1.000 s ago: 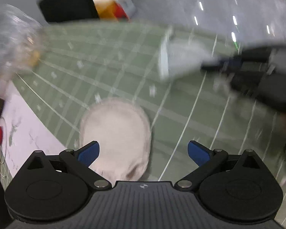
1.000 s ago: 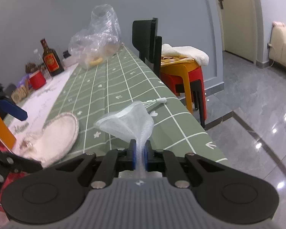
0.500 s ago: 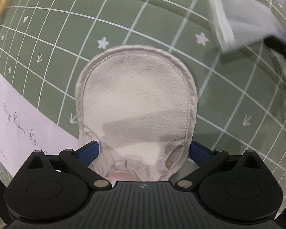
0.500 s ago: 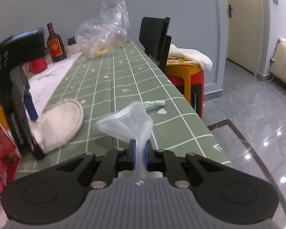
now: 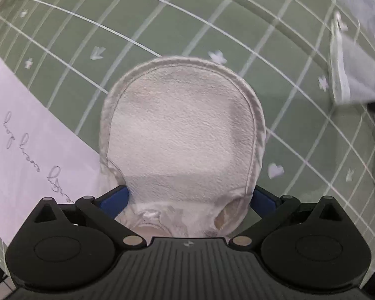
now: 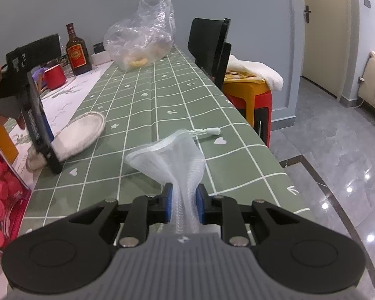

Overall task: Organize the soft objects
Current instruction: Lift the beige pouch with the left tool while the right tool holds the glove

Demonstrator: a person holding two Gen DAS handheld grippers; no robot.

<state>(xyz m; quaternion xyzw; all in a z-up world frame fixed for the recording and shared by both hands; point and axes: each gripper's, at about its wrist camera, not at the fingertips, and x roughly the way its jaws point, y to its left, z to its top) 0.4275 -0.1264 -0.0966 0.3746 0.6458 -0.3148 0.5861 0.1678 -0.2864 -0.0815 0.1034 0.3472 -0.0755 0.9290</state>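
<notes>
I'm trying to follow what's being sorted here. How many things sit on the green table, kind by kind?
Soft slipper: 1
White mesh pouch: 1
Clear plastic bag: 1
Brown bottle: 1
Red mug: 1
Total: 5

More clutter at the left edge is too cut off to count.

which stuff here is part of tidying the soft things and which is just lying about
Part of the job:
- white slipper, between the left gripper fingers
- white mesh bag, between the right gripper fingers, which have just been opening

Just lying about:
- plastic bag
- brown bottle
- red mug
- black chair
- stacked stools
</notes>
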